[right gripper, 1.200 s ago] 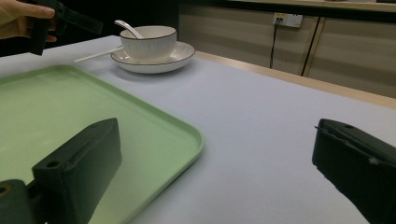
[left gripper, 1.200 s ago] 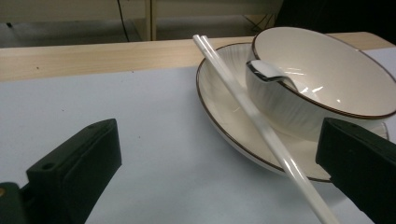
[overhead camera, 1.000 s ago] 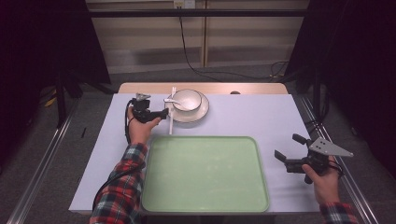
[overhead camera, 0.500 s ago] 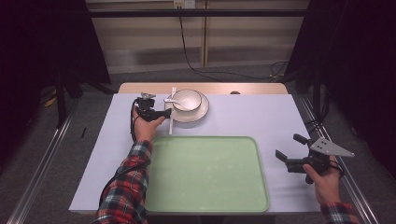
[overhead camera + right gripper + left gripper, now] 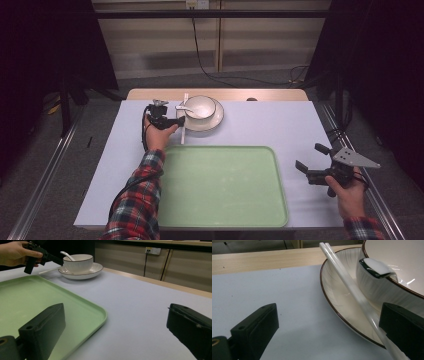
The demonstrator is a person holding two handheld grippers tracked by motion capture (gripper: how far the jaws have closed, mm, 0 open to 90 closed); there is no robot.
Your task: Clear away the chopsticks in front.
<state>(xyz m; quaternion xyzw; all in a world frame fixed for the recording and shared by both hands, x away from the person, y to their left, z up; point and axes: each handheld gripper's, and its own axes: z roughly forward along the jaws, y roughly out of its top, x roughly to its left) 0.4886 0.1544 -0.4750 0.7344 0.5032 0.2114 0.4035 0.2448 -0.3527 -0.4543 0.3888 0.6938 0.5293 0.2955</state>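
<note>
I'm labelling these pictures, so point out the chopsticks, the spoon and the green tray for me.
chopsticks (image 5: 352, 287), left gripper view, middle of the white sticks lying over the plate's rim.
spoon (image 5: 375, 268), left gripper view, handle end resting on the bowl's rim.
green tray (image 5: 220, 187), high view, bare middle of its floor.

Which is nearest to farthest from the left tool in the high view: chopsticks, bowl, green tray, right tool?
From the left tool:
1. Chopsticks, right at its tips, leaning on the plate's left edge.
2. Bowl, just beyond, on the plate at the table's far side.
3. Green tray, towards the person, in the middle of the table.
4. Right tool, far across, past the tray's right edge.
</note>
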